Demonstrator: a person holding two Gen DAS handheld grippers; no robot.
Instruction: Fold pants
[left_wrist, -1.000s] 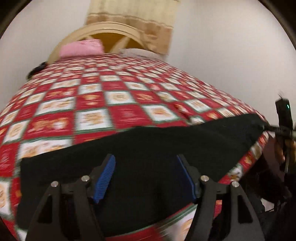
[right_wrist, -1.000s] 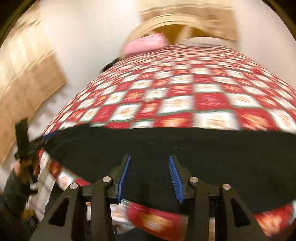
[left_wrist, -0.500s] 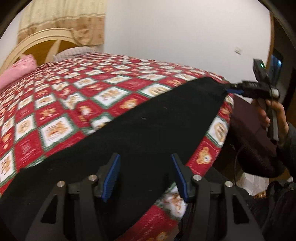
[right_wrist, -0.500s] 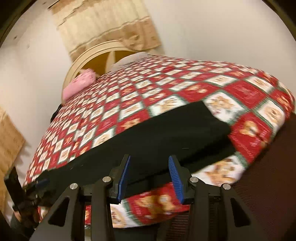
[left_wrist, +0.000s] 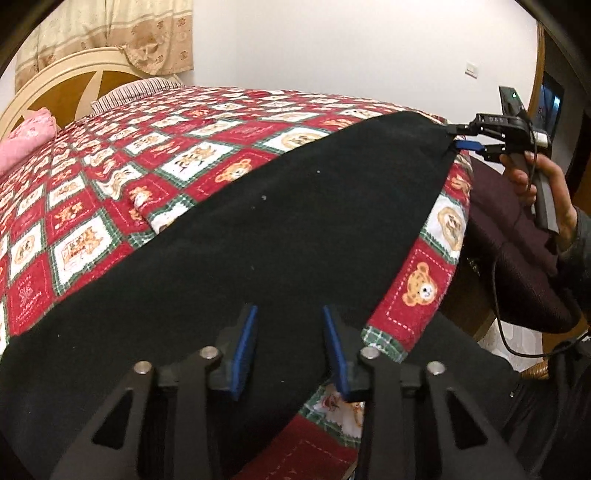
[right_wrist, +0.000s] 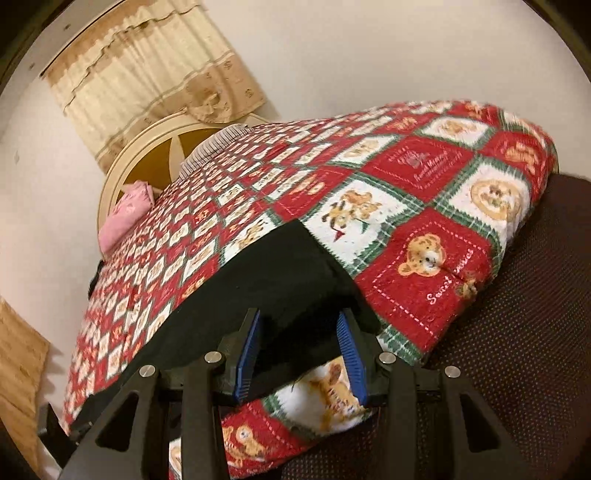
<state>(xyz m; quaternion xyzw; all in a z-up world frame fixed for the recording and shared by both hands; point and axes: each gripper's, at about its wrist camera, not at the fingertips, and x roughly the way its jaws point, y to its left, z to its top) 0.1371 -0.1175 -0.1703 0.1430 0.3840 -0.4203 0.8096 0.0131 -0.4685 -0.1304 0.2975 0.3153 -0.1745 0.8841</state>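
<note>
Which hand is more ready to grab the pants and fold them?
Right, probably. The right gripper has the end of the black pants between its open fingers. The left gripper is open too, but only above flat cloth, away from an end.

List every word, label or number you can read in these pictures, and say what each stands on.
"Sweet": stitched on the red bear square of the blanket.
Script on another red square: too blurred to read.
Label on the right gripper: too small to read.
</note>
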